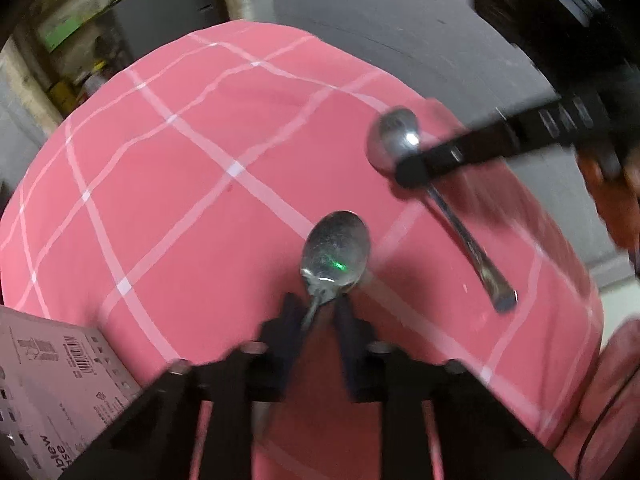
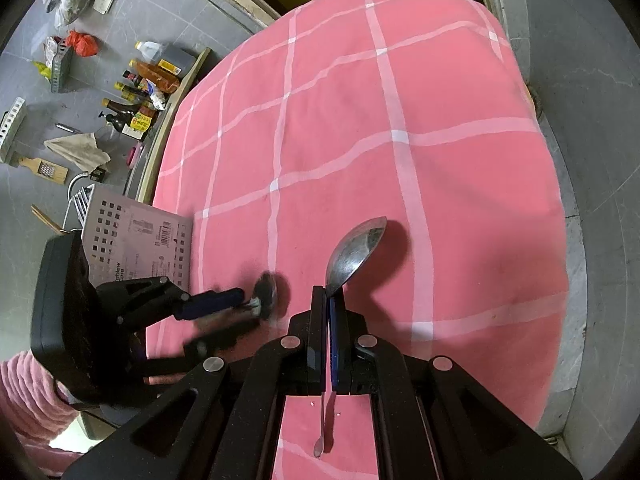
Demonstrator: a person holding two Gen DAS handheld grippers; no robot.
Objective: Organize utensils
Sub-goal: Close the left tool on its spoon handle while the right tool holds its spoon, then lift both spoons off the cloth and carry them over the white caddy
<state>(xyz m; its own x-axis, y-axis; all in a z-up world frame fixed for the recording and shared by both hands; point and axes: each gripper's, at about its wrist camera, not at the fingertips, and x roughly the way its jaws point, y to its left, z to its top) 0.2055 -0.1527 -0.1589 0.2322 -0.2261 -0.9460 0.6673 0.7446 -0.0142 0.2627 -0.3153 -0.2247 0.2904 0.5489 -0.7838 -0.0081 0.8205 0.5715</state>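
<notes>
Pink cloth (image 2: 460, 184); spoon-clamping tongs (image 2: 330, 300)

Tabletop cover: I see pink checked cloth (image 2: 340, 120).
Floor: I note bottles (image 2: 140, 92), rag (image 2: 78, 150), grater (image 2: 46, 169).

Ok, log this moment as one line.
left gripper: shut on spoon | right gripper: shut on second spoon | both over pink cloth
</notes>
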